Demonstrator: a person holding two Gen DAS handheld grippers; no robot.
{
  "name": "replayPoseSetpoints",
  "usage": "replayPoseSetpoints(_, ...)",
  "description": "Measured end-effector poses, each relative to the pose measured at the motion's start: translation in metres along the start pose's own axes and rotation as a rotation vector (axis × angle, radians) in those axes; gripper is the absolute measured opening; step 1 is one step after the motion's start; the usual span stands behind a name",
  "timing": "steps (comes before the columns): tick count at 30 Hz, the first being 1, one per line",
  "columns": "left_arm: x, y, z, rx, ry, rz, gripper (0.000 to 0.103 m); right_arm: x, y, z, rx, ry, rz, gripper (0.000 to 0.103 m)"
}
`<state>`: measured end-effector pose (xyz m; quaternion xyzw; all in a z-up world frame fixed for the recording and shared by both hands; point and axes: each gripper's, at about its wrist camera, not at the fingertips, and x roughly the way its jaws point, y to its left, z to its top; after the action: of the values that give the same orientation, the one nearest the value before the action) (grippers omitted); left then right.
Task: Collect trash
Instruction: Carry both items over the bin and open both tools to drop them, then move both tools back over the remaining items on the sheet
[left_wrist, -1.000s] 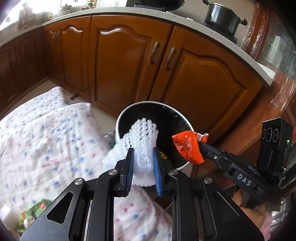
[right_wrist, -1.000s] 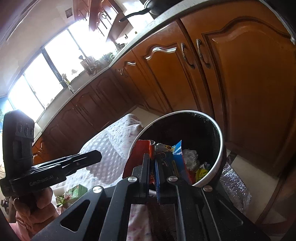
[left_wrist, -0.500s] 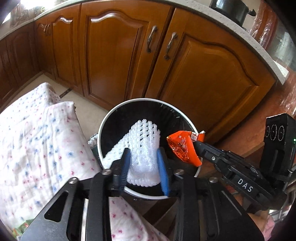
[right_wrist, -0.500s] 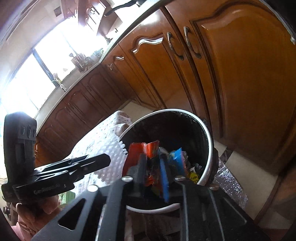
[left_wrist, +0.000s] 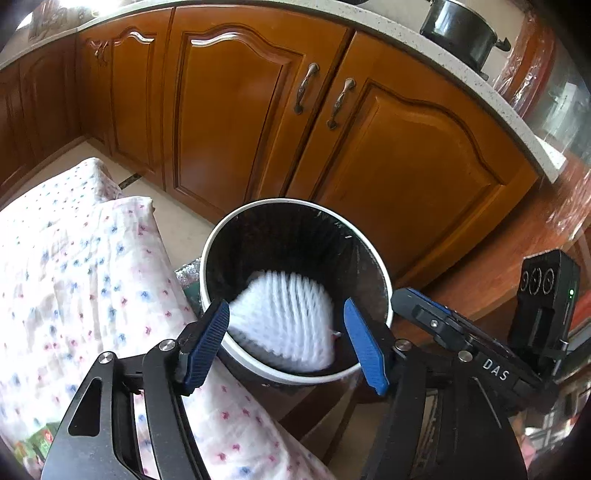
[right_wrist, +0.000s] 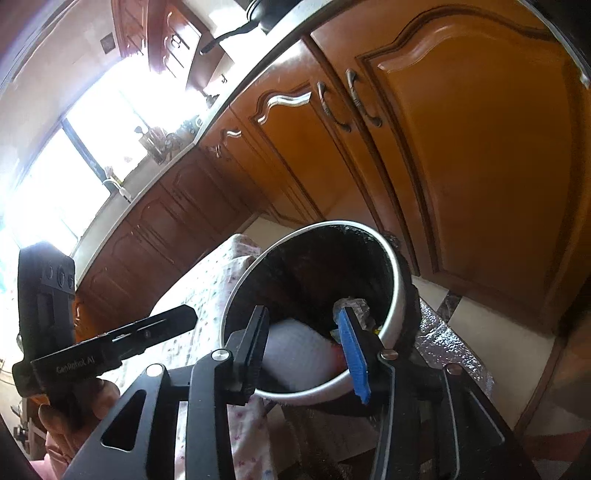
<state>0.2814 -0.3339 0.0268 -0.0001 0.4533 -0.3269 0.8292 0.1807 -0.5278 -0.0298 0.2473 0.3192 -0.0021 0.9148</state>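
Note:
A round bin (left_wrist: 295, 206) with a white rim and black liner stands on the floor by the cabinets; it also shows in the right wrist view (right_wrist: 397, 280). A white foam net (left_wrist: 288, 325), motion-blurred, is inside the bin, free of my fingers; it also shows in the right wrist view (right_wrist: 295, 350). My left gripper (left_wrist: 286, 343) is open and empty above the bin's near rim. My right gripper (right_wrist: 304, 350) is open and empty over the bin. A sliver of orange wrapper (right_wrist: 338, 356) shows beside the net.
A white cloth with pink and blue dots (left_wrist: 74, 277) covers the surface to the left of the bin. Brown cabinet doors (left_wrist: 388, 147) stand behind it. A black pot (left_wrist: 458, 29) sits on the countertop. A green packet (left_wrist: 33, 443) lies at the lower left.
Both grippers opened over the bin. The white foam net left my left gripper and the orange wrapper left my right gripper; both dropped into the bin.

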Motion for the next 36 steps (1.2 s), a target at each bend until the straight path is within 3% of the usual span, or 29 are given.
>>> replayPoseSetpoints(6, -0.026, 0.000, -0.014, 0.007, -0.041, 0.007, 0.066, -0.021, 0.005, -0.013, 0.005, -0.018, -0.001, 0.043)
replayPoseSetpoints(15, -0.071, 0.039, -0.068, -0.075, -0.076, 0.066, 0.066, -0.028, 0.042, -0.059, -0.039, 0.018, 0.067, 0.063)
replayPoseSetpoints(28, -0.127, 0.088, -0.153, -0.160, -0.089, 0.155, 0.066, -0.014, 0.100, -0.111, -0.103, 0.103, 0.181, 0.063)
replayPoseSetpoints(36, -0.163, 0.119, -0.191, -0.162, -0.094, 0.189, 0.066, 0.004, 0.142, -0.133, -0.237, 0.174, 0.220, 0.063)
